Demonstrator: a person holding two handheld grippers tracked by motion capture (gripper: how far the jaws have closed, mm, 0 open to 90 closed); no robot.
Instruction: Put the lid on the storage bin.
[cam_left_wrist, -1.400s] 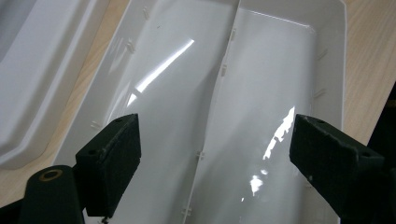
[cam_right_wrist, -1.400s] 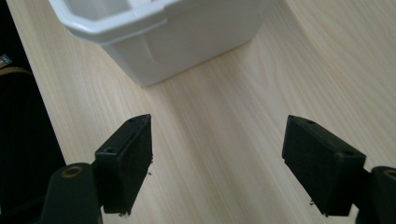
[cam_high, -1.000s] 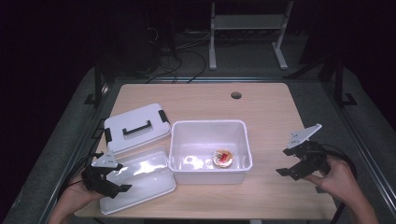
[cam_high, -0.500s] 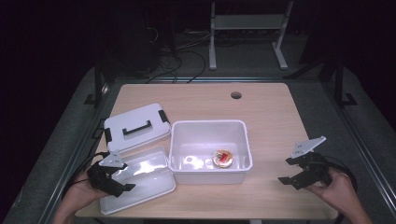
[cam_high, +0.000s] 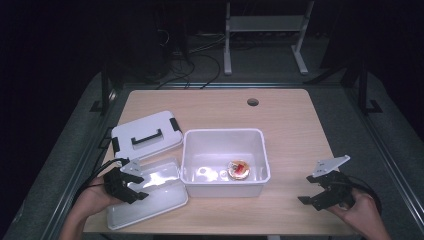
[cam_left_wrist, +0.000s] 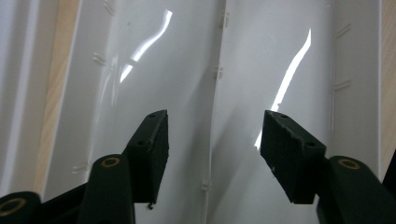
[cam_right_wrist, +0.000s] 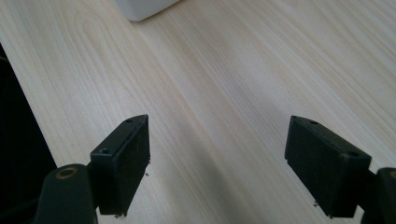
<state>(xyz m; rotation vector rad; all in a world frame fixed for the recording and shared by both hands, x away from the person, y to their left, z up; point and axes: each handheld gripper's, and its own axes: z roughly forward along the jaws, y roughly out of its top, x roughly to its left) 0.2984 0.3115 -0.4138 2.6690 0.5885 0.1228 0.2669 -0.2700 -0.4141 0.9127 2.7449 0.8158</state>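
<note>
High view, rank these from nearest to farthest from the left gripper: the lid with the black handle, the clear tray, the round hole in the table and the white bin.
1. Clear tray, under the left gripper.
2. Lid with the black handle, just behind it.
3. White bin, at centre.
4. Round hole, far edge.

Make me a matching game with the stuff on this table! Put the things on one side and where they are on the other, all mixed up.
Things:
1. lid with the black handle
2. clear tray
3. white tub
4. right tongs

Places:
A. under the left tongs, at the table's near left corner
B. over bare wood near the table's right edge
C. in the middle, with a small red and yellow thing inside
D. behind the clear tray, left of the tub

Pairs: 1-D, 2-A, 3-C, 4-B
</note>
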